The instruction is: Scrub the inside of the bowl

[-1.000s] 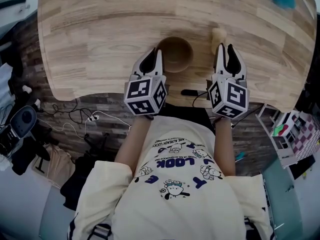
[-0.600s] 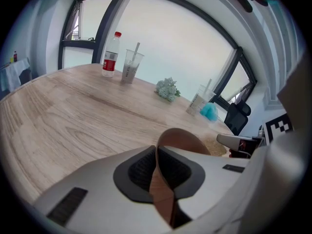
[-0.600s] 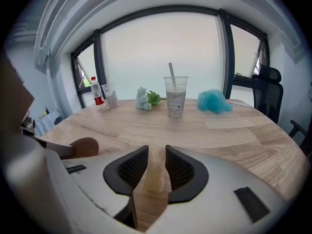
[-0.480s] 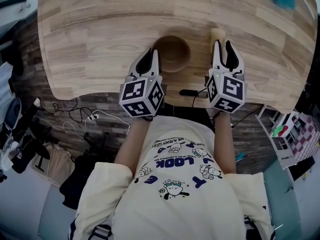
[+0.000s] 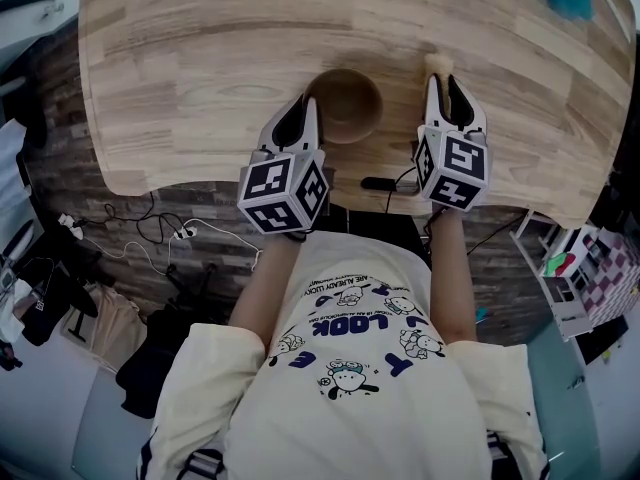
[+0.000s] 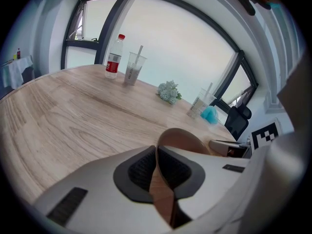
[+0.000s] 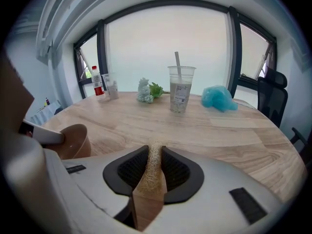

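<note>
- The brown bowl [image 5: 345, 103] stands upright on the wooden bench [image 5: 180, 58]. Its near wall is caught between the jaws of the left hand-held gripper [image 6: 157, 152], and its open mouth lies just beyond that gripper's tips, a little to their right.
- The left hand-held gripper is pinched on the bowl's rim, with one pad inside the wall and one outside.
- The bowl looks thin-walled, light and rigid. It would likely slide or tip on the smooth bench if pushed, so a firm hold on the rim at the side nearest the person seems the right way to steady it.
- The right hand-held gripper [image 7: 155, 150] is clamped on a tan loofah scrubber [image 7: 151, 177], whose fibres fill the gap between the pads. Its jaws have just been closing on the scrubber.
- The scrubber looks light, coarse and springy, and it will probably squash under pressure. It is held by its near end, and the far end pokes out a little past the tips, free to reach into the bowl.
- From the right hand-held gripper, the bowl is near and off to the left, not touching.
- Both forearms reach forward from the person's body over the bench edge, side by side. Each hand-held gripper points away from the person and slopes down toward the bench top, with its marker cube nearest the person.
</note>
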{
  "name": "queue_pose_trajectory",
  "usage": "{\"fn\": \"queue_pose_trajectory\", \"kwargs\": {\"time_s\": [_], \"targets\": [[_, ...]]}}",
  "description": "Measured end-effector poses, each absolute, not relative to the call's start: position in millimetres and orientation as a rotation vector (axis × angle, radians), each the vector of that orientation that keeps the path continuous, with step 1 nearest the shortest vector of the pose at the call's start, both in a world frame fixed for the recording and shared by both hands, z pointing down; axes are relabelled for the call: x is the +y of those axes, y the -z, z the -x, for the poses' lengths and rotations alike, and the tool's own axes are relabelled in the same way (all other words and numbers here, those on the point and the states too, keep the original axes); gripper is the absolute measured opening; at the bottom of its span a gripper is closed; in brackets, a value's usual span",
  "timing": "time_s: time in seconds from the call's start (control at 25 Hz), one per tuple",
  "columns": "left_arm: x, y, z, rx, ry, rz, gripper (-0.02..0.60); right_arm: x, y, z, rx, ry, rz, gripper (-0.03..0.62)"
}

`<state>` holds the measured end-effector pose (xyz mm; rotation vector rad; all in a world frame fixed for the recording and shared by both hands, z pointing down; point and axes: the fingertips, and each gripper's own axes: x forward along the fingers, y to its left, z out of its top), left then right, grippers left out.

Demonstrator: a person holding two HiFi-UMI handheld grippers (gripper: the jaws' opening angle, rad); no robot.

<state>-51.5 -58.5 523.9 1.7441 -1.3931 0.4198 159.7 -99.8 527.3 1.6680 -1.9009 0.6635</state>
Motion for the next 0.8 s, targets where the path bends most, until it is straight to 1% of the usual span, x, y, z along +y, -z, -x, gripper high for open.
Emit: {"fn": "queue_pose_trajectory", "kwargs": {"time_s": [0.16,0.32,0.56,0.8], "targets": [[-58,-522,54,-1.398,-0.431,-1.736,0.046,-102,-515,-157,-1.951,-0.710,-1.674,0.080],[-62,-512,54,-1.408,-0.419,-1.750,0.046,-108,-466,-146,-2.073,-0.656,-1.708,0.080],[-75,-485,52,-1.427,-0.359,-1.787,0.046,-114,-390,-111,-2.297,-0.606,-1.734,0.080],[-83,-457,50,-1.459,-0.336,-1.833,0.046,-103,-359,-76,-2.434,-0.593,-1.643,0.080]]}}
